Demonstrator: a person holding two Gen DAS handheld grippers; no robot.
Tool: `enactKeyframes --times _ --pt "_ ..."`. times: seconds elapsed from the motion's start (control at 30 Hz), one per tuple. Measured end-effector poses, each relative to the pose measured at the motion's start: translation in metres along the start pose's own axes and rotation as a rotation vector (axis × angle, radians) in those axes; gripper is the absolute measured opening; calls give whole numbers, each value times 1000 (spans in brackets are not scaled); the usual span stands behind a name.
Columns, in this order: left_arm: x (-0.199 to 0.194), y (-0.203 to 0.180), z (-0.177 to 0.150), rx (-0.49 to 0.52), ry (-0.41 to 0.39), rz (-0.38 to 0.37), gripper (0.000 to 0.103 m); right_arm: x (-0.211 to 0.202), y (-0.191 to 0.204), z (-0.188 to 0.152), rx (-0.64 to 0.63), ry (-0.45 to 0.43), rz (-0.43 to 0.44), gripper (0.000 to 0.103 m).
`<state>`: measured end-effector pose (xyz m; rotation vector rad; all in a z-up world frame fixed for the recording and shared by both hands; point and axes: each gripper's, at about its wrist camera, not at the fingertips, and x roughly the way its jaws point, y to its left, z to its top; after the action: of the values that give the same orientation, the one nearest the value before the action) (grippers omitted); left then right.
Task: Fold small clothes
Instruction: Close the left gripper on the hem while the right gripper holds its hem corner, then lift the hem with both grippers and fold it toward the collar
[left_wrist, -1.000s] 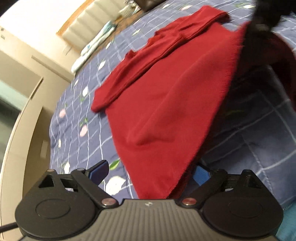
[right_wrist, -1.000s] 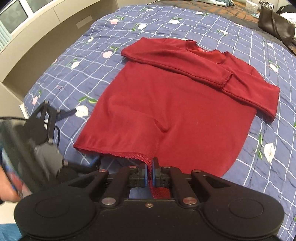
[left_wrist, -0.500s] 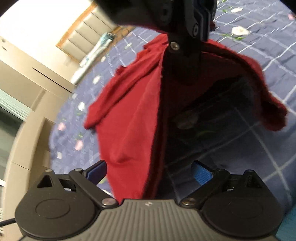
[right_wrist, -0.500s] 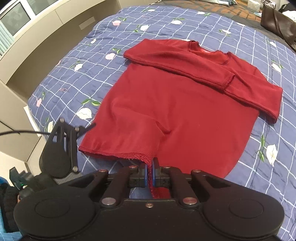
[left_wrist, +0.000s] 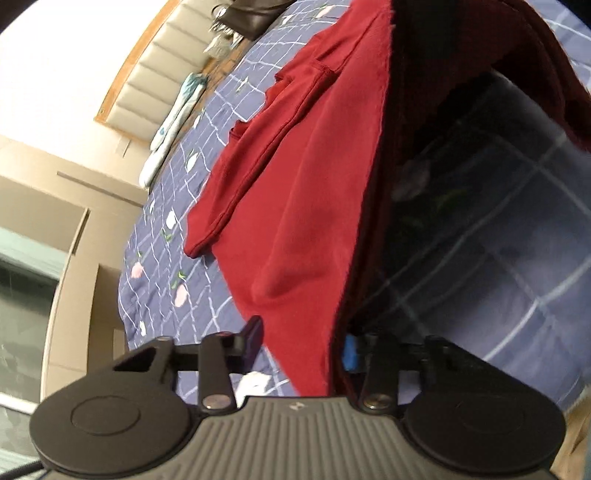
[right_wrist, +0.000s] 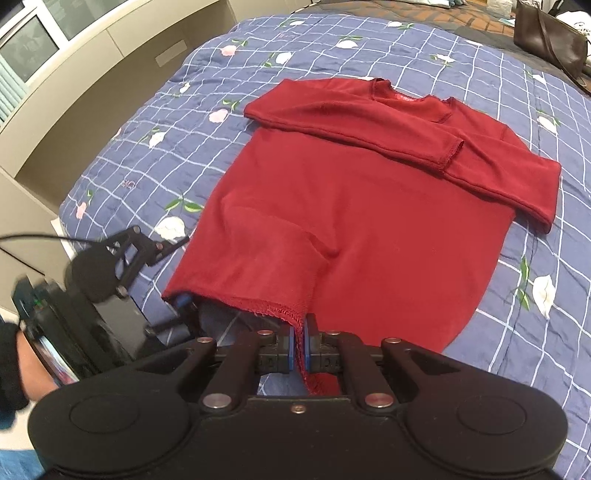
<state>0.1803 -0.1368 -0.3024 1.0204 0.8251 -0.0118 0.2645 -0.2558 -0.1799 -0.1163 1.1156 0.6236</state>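
A red long-sleeved sweater (right_wrist: 351, 206) lies flat on the blue checked bedspread (right_wrist: 535, 258), both sleeves folded across its chest. My right gripper (right_wrist: 300, 343) is shut on the bottom hem near its middle and holds it slightly off the bed. My left gripper (right_wrist: 183, 271) stands open at the hem's left corner, one blue pad under the fabric and the other finger above it. In the left wrist view the sweater (left_wrist: 306, 184) hangs between the fingers of the left gripper (left_wrist: 303, 343), whose jaws stand apart around the edge.
A brown handbag (right_wrist: 546, 33) sits at the far right of the bed. A padded headboard (left_wrist: 155, 74) rises beyond the sweater. A beige ledge with windows (right_wrist: 92, 74) runs along the bed's left side. A person's hand (right_wrist: 22, 369) holds the left gripper.
The left gripper has moved in to the hem's left corner and its fingers have narrowed around the fabric. The right gripper stays shut on the hem.
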Motion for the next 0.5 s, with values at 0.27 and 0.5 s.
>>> enactKeyframes --times 0.27,0.5 --pt "-9 27 -14 77 -61 -24 4 10 24 -18 -185 36 -67 4" --pt "-28 44 -30 181 -97 -112 3 2 56 -31 -453 39 -120 3"
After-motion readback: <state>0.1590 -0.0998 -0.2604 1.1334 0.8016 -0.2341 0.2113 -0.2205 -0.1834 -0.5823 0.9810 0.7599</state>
